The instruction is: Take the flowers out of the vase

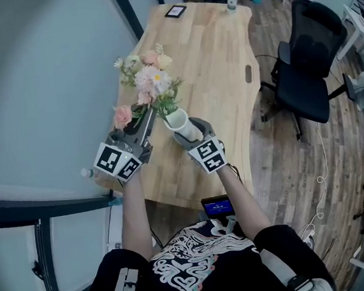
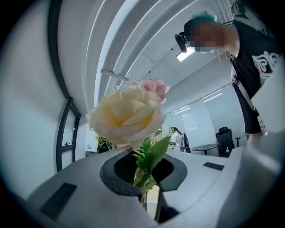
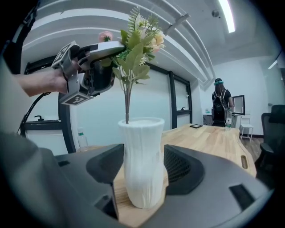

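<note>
A white ribbed vase (image 3: 142,162) stands on the wooden table (image 1: 219,61), and my right gripper (image 3: 143,171) is shut on it, a jaw against each side. In the head view the vase (image 1: 181,122) is just ahead of the right gripper (image 1: 195,132). A bunch of artificial flowers (image 1: 151,80) rises above it. My left gripper (image 1: 145,121) is shut on the bunch's stem high up, near the leaves. The left gripper view shows a cream rose (image 2: 127,114) and green leaves (image 2: 150,156) just over the shut jaws. The thin stem (image 3: 127,104) still reaches down into the vase mouth.
A black office chair (image 1: 308,59) stands to the table's right. At the far end of the table are a bottle (image 1: 231,2) and a small black frame (image 1: 175,11). Another bottle (image 1: 88,173) sits by the near left corner. A glass wall runs along the left.
</note>
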